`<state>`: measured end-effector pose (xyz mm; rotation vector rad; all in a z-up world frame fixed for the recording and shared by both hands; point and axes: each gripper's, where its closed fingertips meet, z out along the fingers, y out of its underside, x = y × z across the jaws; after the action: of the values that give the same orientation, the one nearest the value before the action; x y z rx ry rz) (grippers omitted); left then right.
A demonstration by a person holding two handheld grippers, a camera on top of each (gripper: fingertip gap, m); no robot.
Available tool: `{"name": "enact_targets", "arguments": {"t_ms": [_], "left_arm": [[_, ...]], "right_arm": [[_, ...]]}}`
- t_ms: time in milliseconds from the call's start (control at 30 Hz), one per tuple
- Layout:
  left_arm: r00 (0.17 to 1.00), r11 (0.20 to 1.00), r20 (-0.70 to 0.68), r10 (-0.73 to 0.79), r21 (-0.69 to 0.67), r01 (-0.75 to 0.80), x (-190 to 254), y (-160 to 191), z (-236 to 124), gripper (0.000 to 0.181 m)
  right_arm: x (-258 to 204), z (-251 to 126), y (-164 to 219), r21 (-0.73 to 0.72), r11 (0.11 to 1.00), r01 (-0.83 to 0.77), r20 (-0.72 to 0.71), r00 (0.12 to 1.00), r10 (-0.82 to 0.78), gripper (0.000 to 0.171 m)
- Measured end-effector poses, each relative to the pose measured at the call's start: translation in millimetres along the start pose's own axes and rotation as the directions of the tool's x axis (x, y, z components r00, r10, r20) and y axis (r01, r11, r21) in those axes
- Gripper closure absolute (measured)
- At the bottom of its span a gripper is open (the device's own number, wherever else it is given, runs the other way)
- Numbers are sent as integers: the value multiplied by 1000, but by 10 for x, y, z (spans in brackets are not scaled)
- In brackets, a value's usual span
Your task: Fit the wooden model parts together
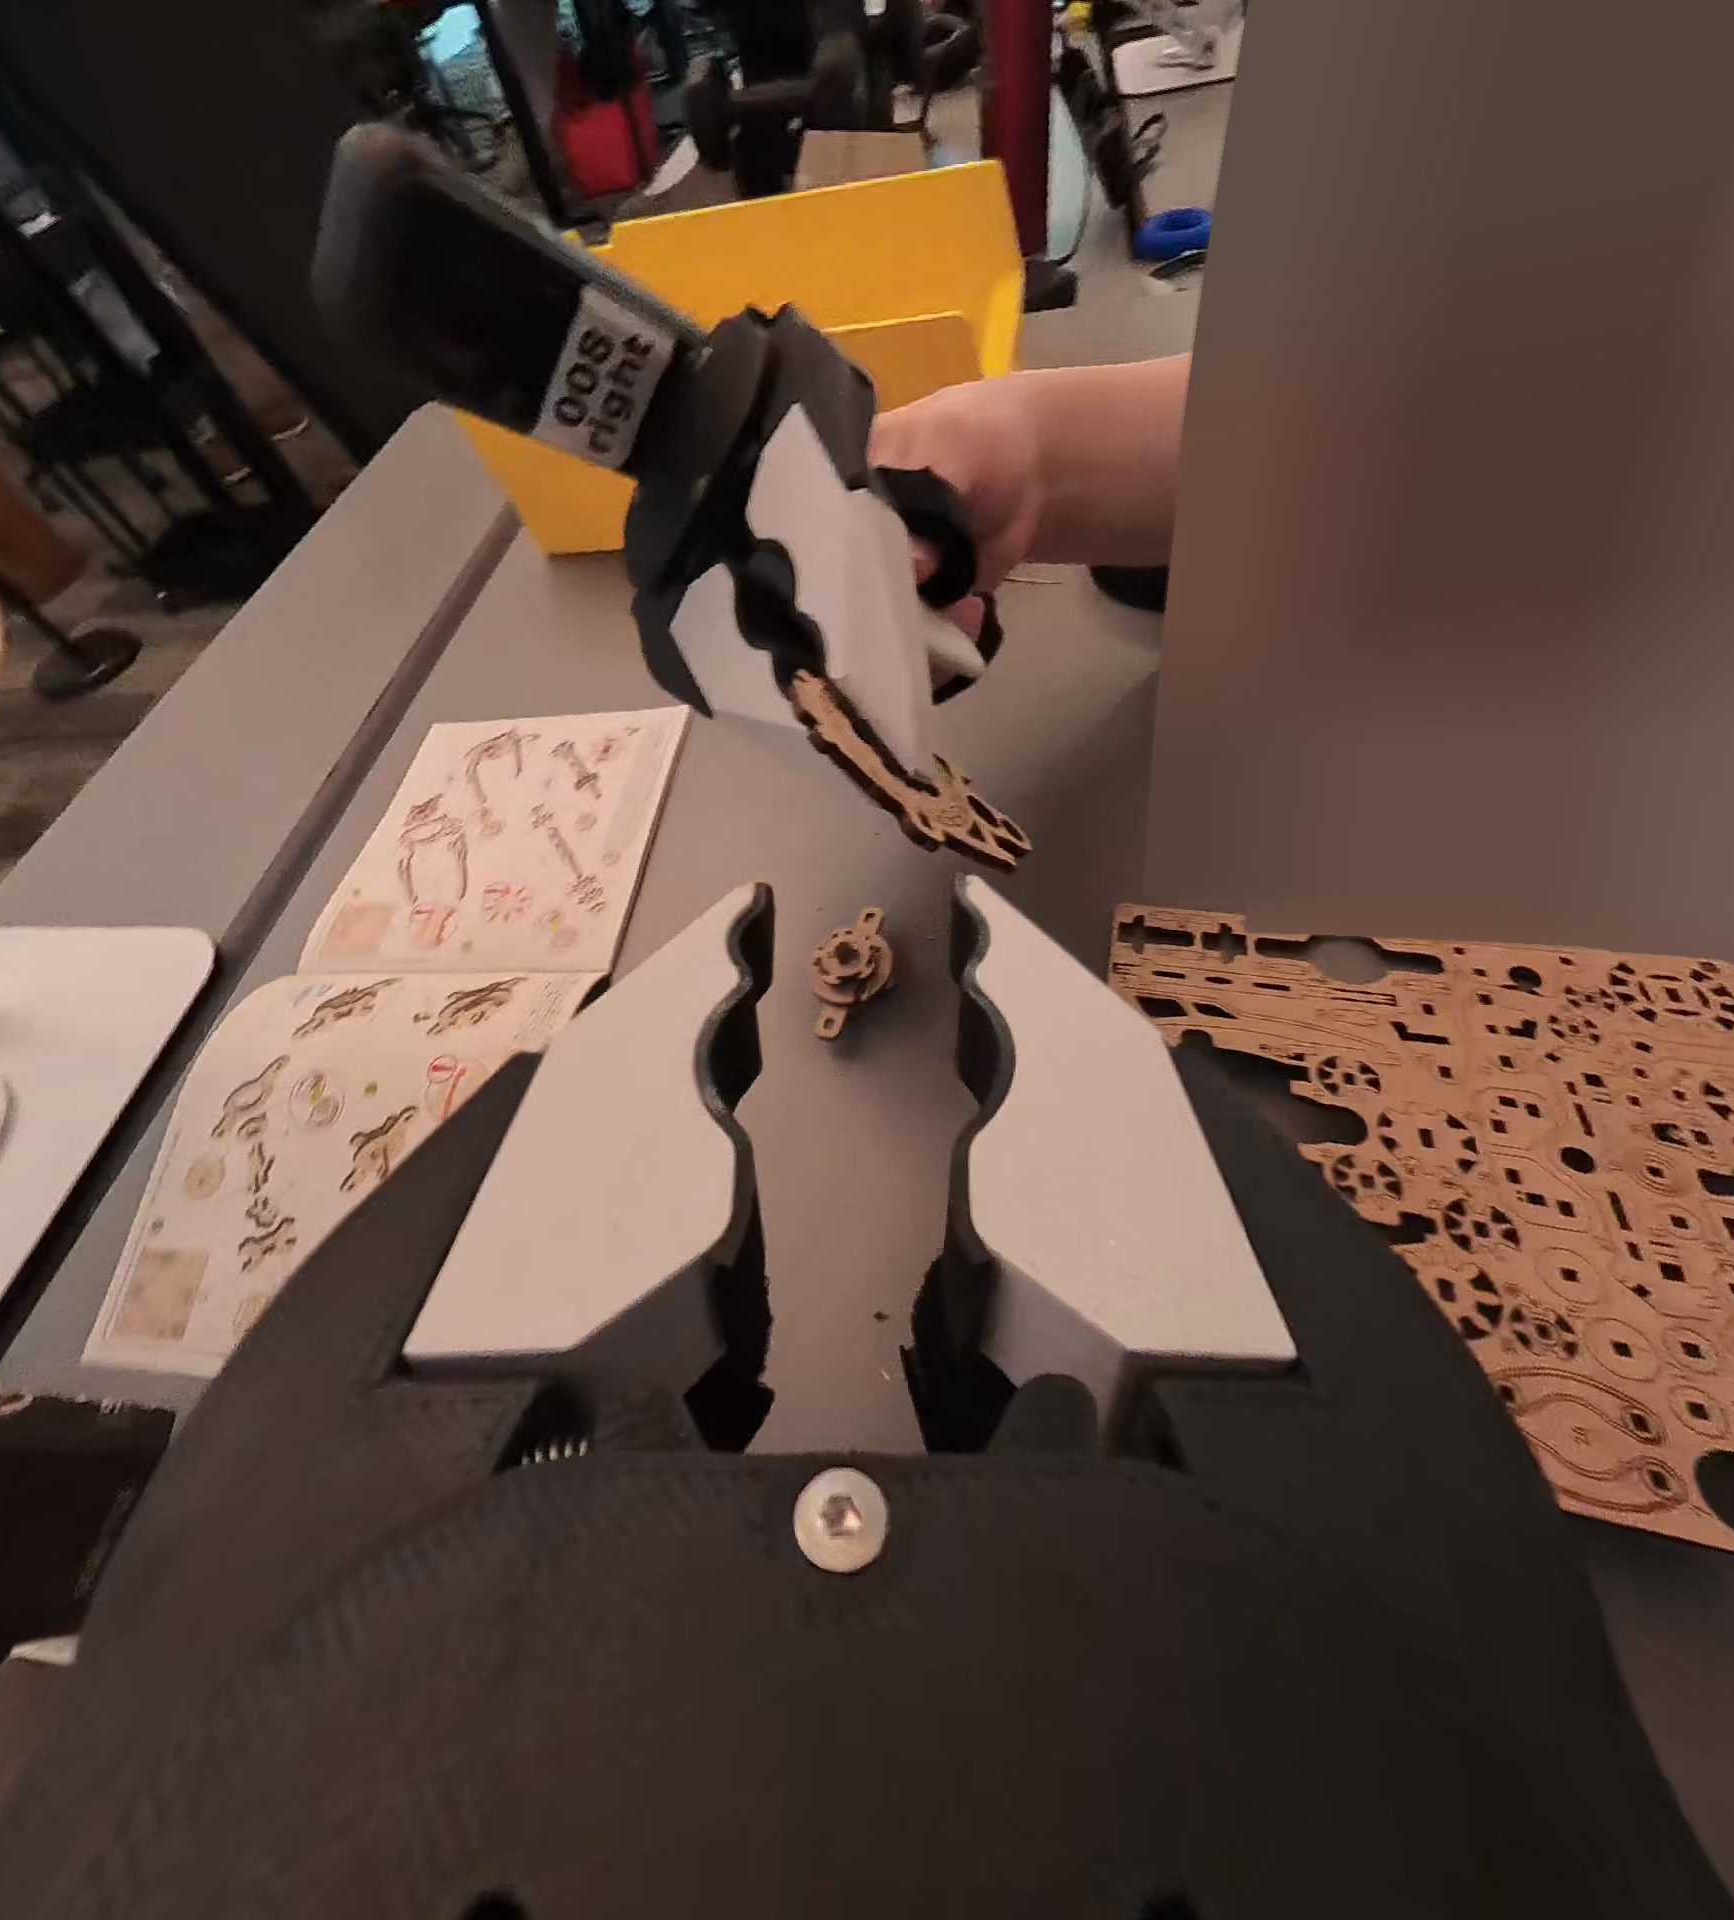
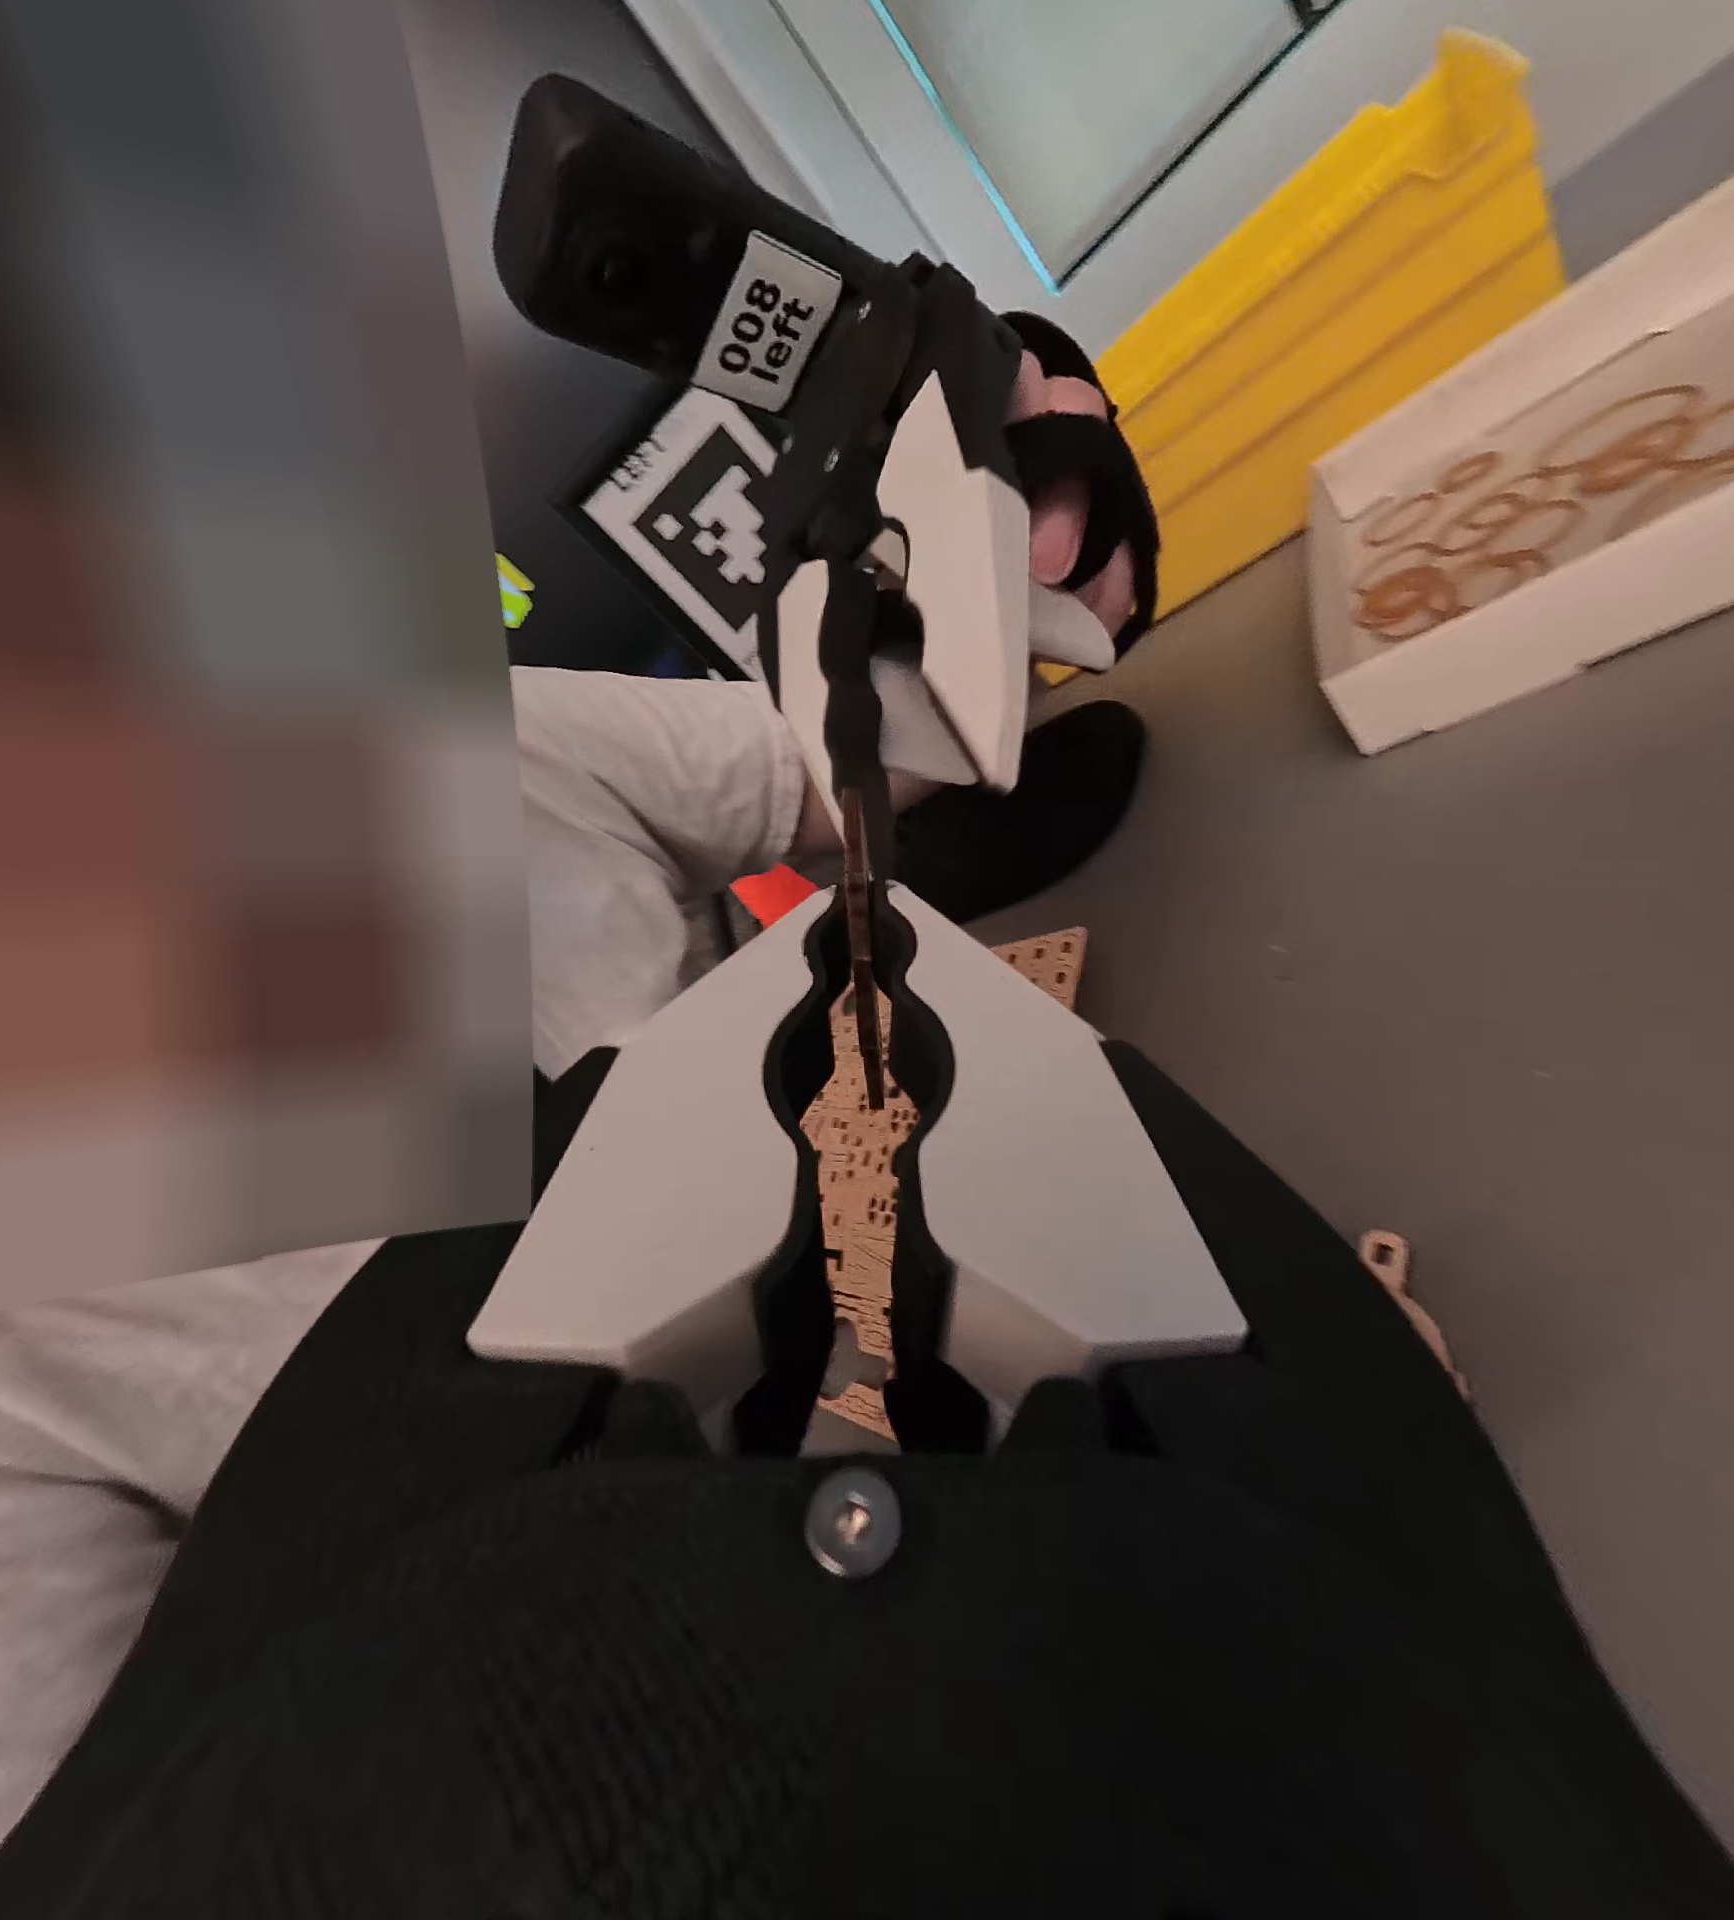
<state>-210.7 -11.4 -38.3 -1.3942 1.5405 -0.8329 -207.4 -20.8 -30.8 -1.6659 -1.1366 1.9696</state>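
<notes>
In the left wrist view my left gripper (image 1: pixel 863 904) is open and empty, low over the grey table (image 1: pixel 842 1195). A small round wooden gear assembly (image 1: pixel 850 966) lies on the table between its fingertips. My right gripper (image 1: pixel 847 717) comes in from above, shut on a long flat wooden part (image 1: pixel 925 795). The part's free end hangs just above my left gripper's right fingertip. In the right wrist view the right gripper (image 2: pixel 863 920) pinches that part (image 2: pixel 865 997) edge-on, pointing at the left gripper (image 2: pixel 910 769).
A laser-cut wooden sheet (image 1: pixel 1517 1195) lies on the right. An open instruction booklet (image 1: pixel 427 997) and a white lamp base (image 1: pixel 32 1091) lie on the left. A yellow bin (image 1: pixel 842 281) stands behind. A white tray of rings (image 2: pixel 1569 488) sits farther off. A person's hand (image 1: pixel 1029 468) holds the right gripper. My two grippers' fingertips are within a few centimetres of each other.
</notes>
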Motion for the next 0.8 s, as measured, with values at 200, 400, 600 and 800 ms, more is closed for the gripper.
{"name": "enact_targets", "arguments": {"t_ms": [200,400,600,800], "left_arm": [[999,999,-28,16,31,-15,63,-56,-17,160],[997,998,-76,2,67,3,122,-108,-46,158],[973,979,-114,-199,12,201,48,9,33,166],[890,915,-217,-401,-44,401,74,95,76,175]], "right_arm": [[-18,31,21,-11,1000,-17,13,1000,17,170],[46,45,41,-16,999,-46,-13,999,46,170],[127,62,23,2,997,-81,-60,995,81,170],[199,77,10,7,999,-45,-126,991,45,170]]}}
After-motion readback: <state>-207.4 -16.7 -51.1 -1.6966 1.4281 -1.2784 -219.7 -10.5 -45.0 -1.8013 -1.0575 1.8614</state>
